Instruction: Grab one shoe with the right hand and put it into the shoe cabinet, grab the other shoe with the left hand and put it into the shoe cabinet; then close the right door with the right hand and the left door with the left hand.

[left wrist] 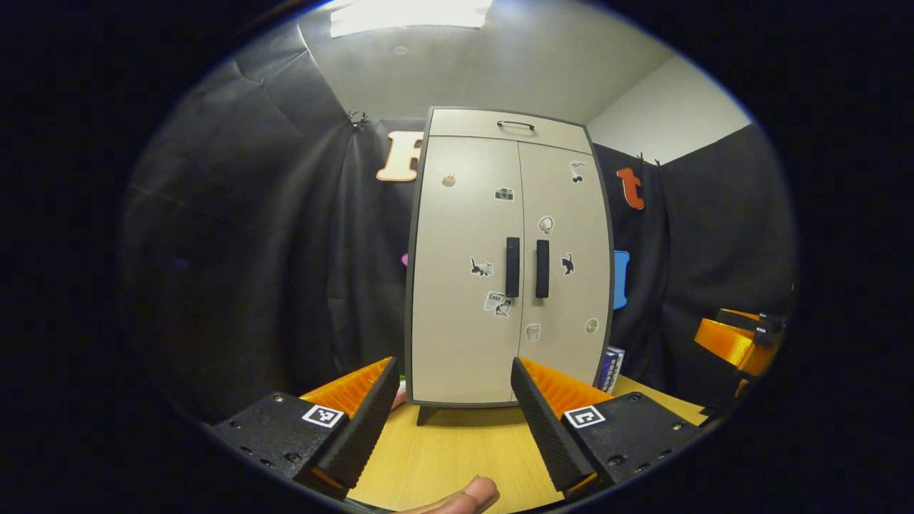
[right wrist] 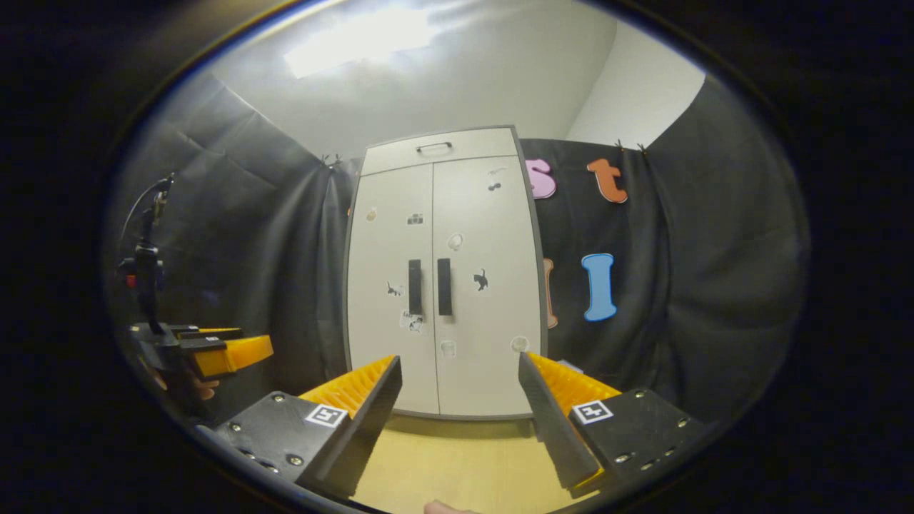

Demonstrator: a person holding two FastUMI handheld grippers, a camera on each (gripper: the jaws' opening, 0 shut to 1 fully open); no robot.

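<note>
Standing shut on the far part of the pale wooden desk (left wrist: 457, 442), the tall beige two-door shoe cabinet (left wrist: 508, 264) is showing both doors closed, so the closing step is looking finished; shoes are presumably inside. Left gripper (left wrist: 454, 407) and right gripper (right wrist: 460, 410) are hovering wide open, gripping nothing, with bare desk between them and the cabinet for retreating.

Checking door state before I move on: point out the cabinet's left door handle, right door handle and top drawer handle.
Left door handle (left wrist: 512, 267): left gripper view, mid-bar.
Right door handle (left wrist: 543, 268): left gripper view, mid-bar.
Drawer handle (left wrist: 515, 125): left gripper view, centre of pull.
</note>
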